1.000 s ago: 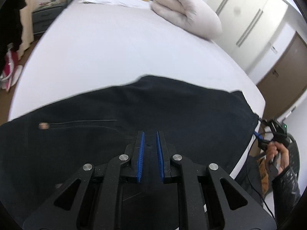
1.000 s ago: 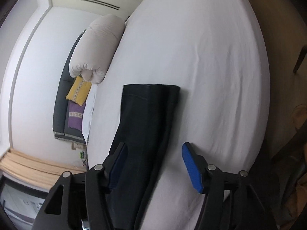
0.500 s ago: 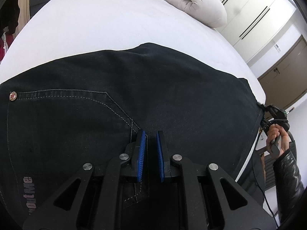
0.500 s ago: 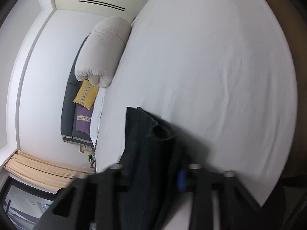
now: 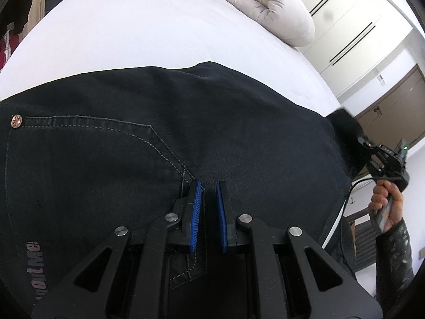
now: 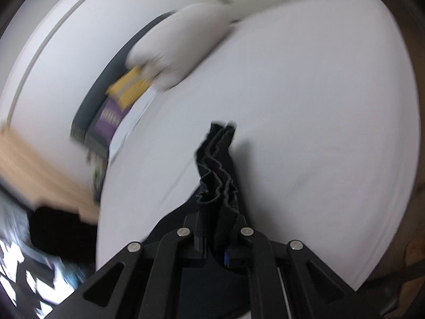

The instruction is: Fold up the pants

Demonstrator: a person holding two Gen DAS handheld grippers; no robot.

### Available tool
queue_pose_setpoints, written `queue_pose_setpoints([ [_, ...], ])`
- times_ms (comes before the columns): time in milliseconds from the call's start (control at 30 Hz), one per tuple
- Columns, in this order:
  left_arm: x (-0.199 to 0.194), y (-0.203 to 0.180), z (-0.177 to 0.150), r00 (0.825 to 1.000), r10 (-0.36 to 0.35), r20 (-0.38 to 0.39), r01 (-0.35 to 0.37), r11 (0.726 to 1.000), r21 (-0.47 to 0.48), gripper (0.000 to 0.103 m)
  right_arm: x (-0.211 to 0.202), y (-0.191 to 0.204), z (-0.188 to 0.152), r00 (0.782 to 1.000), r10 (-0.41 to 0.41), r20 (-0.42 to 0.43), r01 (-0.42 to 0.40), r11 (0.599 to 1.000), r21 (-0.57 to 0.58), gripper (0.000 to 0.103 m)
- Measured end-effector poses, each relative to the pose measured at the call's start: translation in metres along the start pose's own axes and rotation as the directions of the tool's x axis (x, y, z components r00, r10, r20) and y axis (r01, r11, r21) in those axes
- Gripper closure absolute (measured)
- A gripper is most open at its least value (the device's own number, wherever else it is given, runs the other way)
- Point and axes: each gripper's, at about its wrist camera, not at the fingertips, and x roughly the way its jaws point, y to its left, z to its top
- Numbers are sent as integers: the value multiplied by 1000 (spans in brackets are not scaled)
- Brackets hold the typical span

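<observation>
Right tool (image 6: 215,235), having just been closing, is pinching the bunched hem of the pants (image 5: 186,146) lying on the bed (image 5: 132,26), left tool (image 5: 208,204) pressed together at the pocket seam; advisably carrying the hem over evenly.

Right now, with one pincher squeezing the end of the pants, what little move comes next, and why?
Probably carry that end across toward the waist. The right gripper has just closed, and the bunched hem of the pants sits pinched between its fingers, lifted off the bed. The left gripper, nearly closed, rests on the pocket end, which still lies flat, so the fold seems ready to begin.
</observation>
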Motion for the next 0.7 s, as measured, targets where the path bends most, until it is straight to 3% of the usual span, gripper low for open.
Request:
queue_pose_setpoints([
  [67, 0, 1, 0, 1000, -9, 1, 9, 1000, -7, 91, 8, 44, -20, 999, -27, -35, 21, 984, -179, 94],
  [267, 0, 4, 1, 1000, -27, 1, 27, 999, -19, 91, 43, 94, -80, 983, -104, -148, 36, 914, -404, 94],
  [400, -1, 11, 0, 999, -47, 3, 47, 998, -37, 91, 67, 114, -129, 954, -281, -105, 145, 739, -657, 93],
  [500, -4, 16, 2, 998, -64, 0, 64, 995, -70, 91, 67, 113, -133, 954, -288, -81, 156, 711, -686, 93],
  [600, -10, 14, 10, 997, -77, -14, 75, 992, -104, 91, 64, 120, -140, 951, -305, -43, 178, 657, -732, 93],
  [700, -15, 5, 22, 988, -157, 2, 156, 979, -132, 88, 52, 137, -147, 958, -287, 2, 188, 620, -762, 93],
])
